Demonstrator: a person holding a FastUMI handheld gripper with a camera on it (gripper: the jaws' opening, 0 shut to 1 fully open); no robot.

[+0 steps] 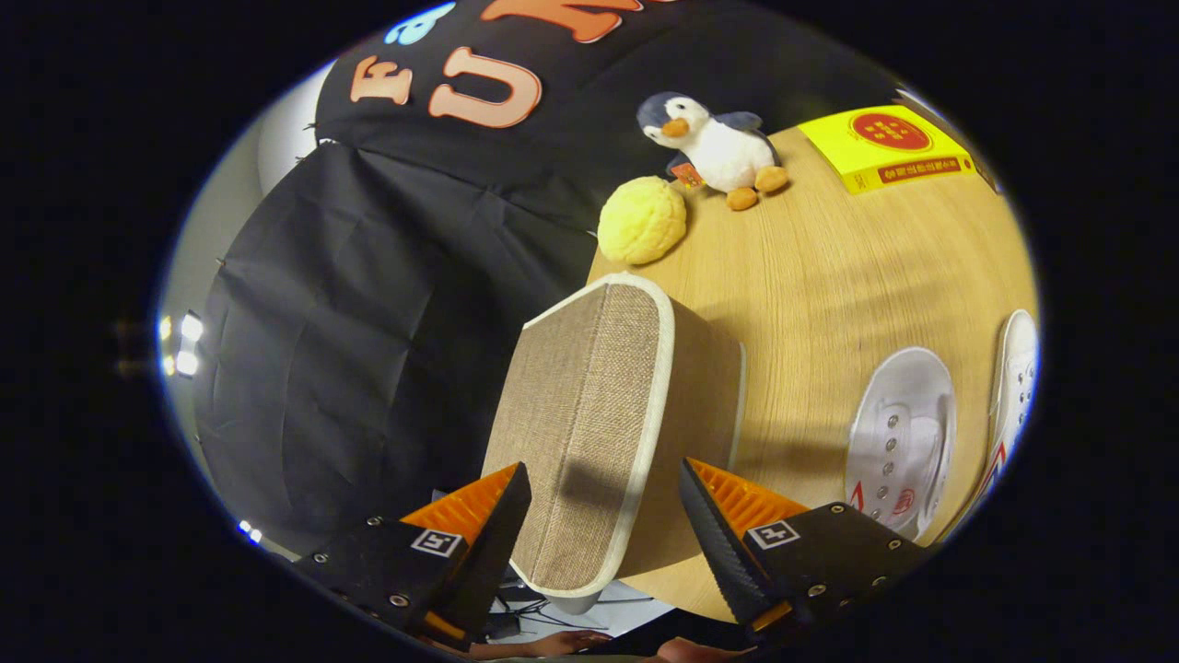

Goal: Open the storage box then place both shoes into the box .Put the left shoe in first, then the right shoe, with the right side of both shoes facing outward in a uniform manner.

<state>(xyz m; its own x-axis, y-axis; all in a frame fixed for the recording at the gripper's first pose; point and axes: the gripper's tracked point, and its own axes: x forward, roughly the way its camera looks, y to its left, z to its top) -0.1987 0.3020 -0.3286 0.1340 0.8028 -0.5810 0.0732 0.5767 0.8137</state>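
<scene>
The gripper (603, 525) has its fingers spread wide, one on each side of the near end of the box (589, 433), with a gap showing on both sides, so they press on nothing. My reading is that the opening step is in hand: the box looks shut, both shoes lie out on the table (811, 276), and nothing has gone in yet. Where the lid parts from the body I cannot tell, so the next move calls for finding that seam or edge, narrowing the fingers onto it and lifting or swinging it clear without dragging the light box along the table. The box is a rounded-cornered block covered in coarse tan woven cloth, piped along its edges with a pale band; it sits at the table's near edge. The table is smooth light wood grain. Off to one side of the box lie the two shoes, white canvas with metal eyelets and a red mark: the near shoe (901, 440) shows its lacing, the far shoe (1013, 387) just beside it shows less. Beyond the box sits a knobbly yellow bun-shaped toy (642, 220), then a plush penguin (714, 147), and further along a flat yellow carton (884, 147).
</scene>
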